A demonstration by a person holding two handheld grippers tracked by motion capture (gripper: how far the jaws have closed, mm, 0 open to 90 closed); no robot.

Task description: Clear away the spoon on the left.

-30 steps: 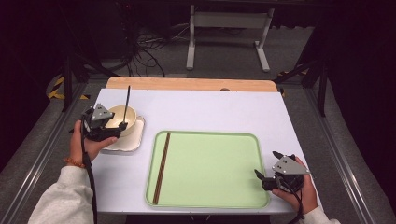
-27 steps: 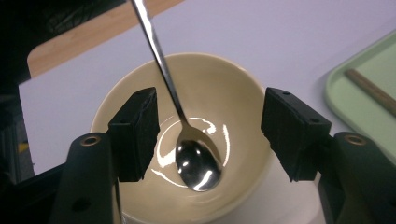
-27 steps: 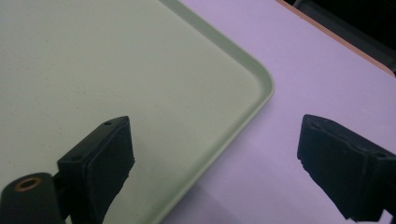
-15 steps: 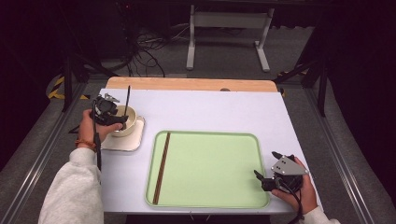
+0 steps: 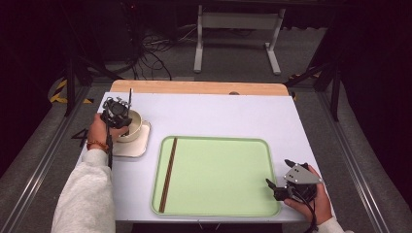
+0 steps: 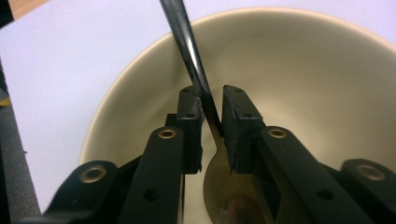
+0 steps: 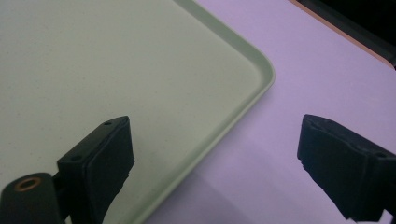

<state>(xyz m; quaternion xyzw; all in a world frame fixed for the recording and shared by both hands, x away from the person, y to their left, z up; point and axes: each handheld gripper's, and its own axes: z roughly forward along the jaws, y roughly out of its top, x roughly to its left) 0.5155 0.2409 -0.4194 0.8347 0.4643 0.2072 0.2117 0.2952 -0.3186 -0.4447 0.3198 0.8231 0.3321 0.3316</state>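
Right gripper (image 5: 281,187) near table edge, jaws wide, empty, by green tray (image 5: 218,145). Left gripper (image 6: 212,116) just closing, now pinching spoon (image 6: 187,46) neck in beige bowl (image 5: 132,127). Spoon likely light, stiff, slippery; grip above scoop.

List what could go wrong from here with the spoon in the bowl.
1. The left gripper has just been closing on the spoon by its thin neck; it may pivot or slip when lifted.
2. The handle leans on the bowl rim; a sideways pull might tip the bowl off its plate.
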